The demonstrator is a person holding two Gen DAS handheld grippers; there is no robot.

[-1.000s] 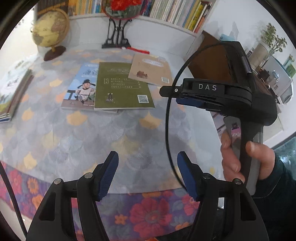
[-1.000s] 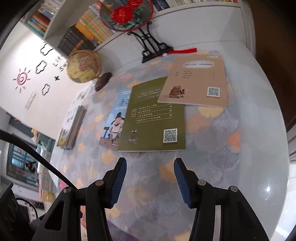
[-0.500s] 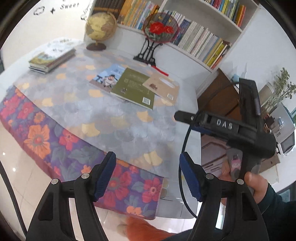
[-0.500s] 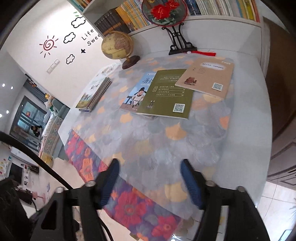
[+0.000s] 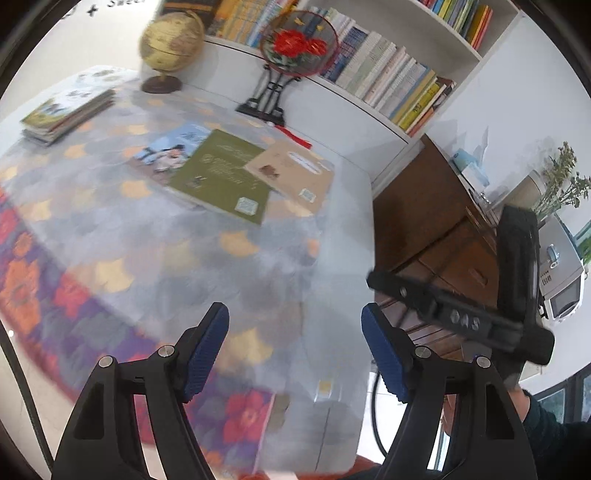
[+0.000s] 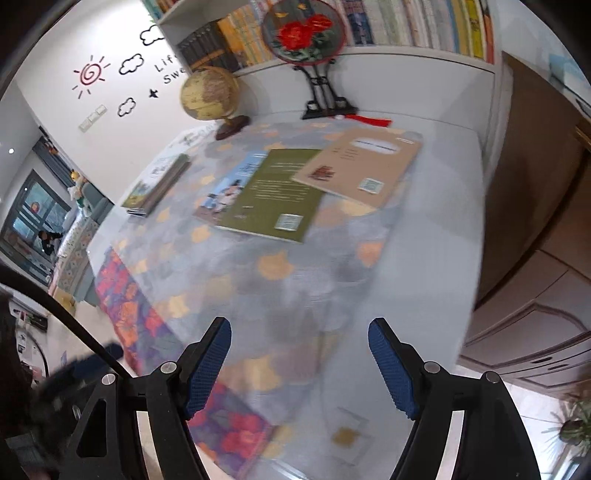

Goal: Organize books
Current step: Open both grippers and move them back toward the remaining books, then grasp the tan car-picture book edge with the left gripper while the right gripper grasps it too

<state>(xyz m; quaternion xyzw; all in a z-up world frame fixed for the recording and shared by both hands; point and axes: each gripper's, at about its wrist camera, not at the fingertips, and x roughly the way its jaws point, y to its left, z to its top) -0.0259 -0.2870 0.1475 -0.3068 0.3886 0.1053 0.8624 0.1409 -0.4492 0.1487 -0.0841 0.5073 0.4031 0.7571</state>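
Three books lie overlapping on the table: a blue picture book [image 5: 171, 147] [image 6: 231, 186], a green book [image 5: 221, 175] [image 6: 275, 194] over it, and a tan book [image 5: 291, 171] [image 6: 360, 166] over the green one's right corner. A stack of books [image 5: 66, 112] [image 6: 155, 182] sits at the far left. My left gripper [image 5: 294, 354] is open and empty, above the table's near edge. My right gripper [image 6: 299, 363] is open and empty, held back from the books; its body shows in the left wrist view [image 5: 476, 314].
A globe [image 5: 171, 37] [image 6: 210, 94] and a red flower fan on a black stand [image 5: 295, 44] [image 6: 306, 35] stand at the back of the table [image 5: 343, 258] [image 6: 443, 221]. A full bookshelf [image 5: 388, 77] runs behind. A brown cabinet [image 5: 443, 229] stands to the right.
Both grippers pulled back and up from the books over the last second, then the views swung; the books look smaller and farther. Both stayed open. The books have not moved.
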